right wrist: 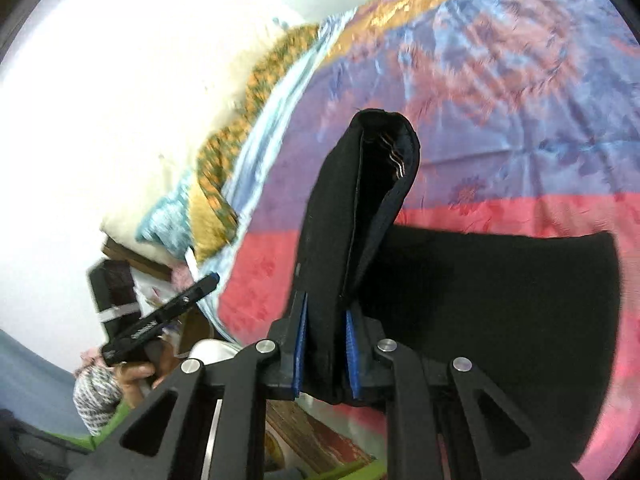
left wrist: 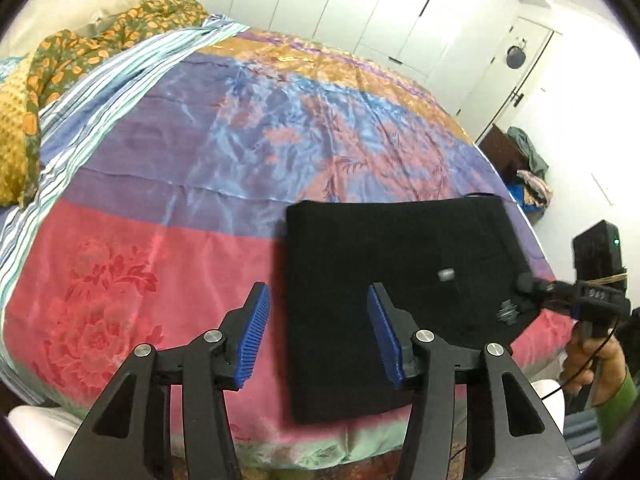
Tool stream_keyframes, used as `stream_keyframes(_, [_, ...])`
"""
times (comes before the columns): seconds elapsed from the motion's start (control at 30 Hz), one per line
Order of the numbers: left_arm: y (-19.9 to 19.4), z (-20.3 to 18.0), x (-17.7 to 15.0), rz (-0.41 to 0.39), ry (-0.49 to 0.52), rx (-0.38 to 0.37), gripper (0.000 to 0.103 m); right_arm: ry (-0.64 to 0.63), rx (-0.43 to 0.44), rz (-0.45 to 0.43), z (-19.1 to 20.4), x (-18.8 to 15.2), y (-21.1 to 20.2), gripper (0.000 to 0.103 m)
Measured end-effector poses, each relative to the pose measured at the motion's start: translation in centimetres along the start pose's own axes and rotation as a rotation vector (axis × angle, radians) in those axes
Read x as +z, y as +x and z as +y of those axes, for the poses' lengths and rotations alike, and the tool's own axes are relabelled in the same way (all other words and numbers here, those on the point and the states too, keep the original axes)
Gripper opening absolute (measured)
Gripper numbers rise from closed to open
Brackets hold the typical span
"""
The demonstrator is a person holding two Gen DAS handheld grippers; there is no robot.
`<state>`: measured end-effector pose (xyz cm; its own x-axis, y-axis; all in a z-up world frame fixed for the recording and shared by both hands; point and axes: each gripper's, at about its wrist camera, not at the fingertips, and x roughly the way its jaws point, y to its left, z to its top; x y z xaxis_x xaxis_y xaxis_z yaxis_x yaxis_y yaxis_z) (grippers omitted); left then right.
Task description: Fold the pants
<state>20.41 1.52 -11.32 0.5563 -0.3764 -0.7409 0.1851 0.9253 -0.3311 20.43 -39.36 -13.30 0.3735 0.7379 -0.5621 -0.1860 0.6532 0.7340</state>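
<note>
The black pants [left wrist: 400,280] lie folded into a rectangle on the colourful bedspread [left wrist: 180,200] near the bed's front right corner. My left gripper [left wrist: 318,336] is open and empty, hovering above the pants' left edge. My right gripper [right wrist: 326,344] is shut on a thick folded edge of the pants [right wrist: 360,208], lifting it up from the rest of the cloth [right wrist: 500,300]. The right gripper also shows in the left wrist view [left wrist: 532,286] at the pants' right edge. The left gripper appears in the right wrist view [right wrist: 168,312], held by a hand.
Pillows and a floral blanket [left wrist: 80,52] lie at the head of the bed. White wardrobe doors [left wrist: 340,8] stand behind. A dresser with clothes [left wrist: 520,156] is at the right by a door. The bed's front edge [left wrist: 320,448] is close below.
</note>
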Motion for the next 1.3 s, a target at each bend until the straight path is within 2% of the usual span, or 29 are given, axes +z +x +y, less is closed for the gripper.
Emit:
stream_keyframes(0.1, [0.8,-0.2,-0.8,0.028,0.007,0.001,0.053,0.022,-0.045,-0.041,-1.7,-0.4,-3.5,0.017])
stream_keyframes(0.27, [2.8,-1.7,-2.5,0.091,0.045,-0.004,0.053,0.144,-0.137,-0.06,-7.4,-1.9,-7.4,0.017])
stream_keyframes(0.37, [3.9,-3.3,-3.4,0.125,0.1,0.002,0.053,0.215,-0.17,-0.041,-11.4,-3.7,-7.2,0.017])
stream_keyframes(0.57, [6.0,-6.4,-5.0,0.194,0.226,0.048,0.053,0.262,-0.189,-0.046,-14.6,-5.1,-6.0,0.02])
stream_keyframes(0.63, [6.4,-6.8,-5.2,0.206,0.239,0.06,0.054,0.256,-0.208,-0.039,-14.5,-4.8,-6.1,0.024])
stream_keyframes(0.7, [6.7,-7.2,-5.2,0.213,0.244,0.074,0.059,0.24,-0.266,-0.023,-13.9,-4.6,-6.1,0.048])
stream_keyframes(0.73, [6.8,-7.3,-5.2,0.213,0.242,0.079,0.061,0.214,-0.315,-0.017,-13.3,-4.3,-6.4,0.052])
stream_keyframes(0.9, [7.5,-8.1,-4.6,0.213,0.241,0.105,0.066,0.008,-0.481,-0.076,-8.4,-2.1,-7.6,0.052])
stream_keyframes(1.07, [8.5,-9.3,-4.5,0.218,0.279,0.121,0.07,-0.203,-0.5,-0.146,-2.5,0.4,-6.3,0.054])
stream_keyframes(1.2, [9.5,-10.3,-5.5,0.242,0.325,0.13,0.07,-0.248,-0.482,-0.145,-1.3,1.7,-3.7,0.055])
stream_keyframes(1.3, [10.1,-10.7,-6.5,0.266,0.35,0.136,0.07,-0.275,-0.5,-0.117,-1.9,1.8,-1.1,0.055])
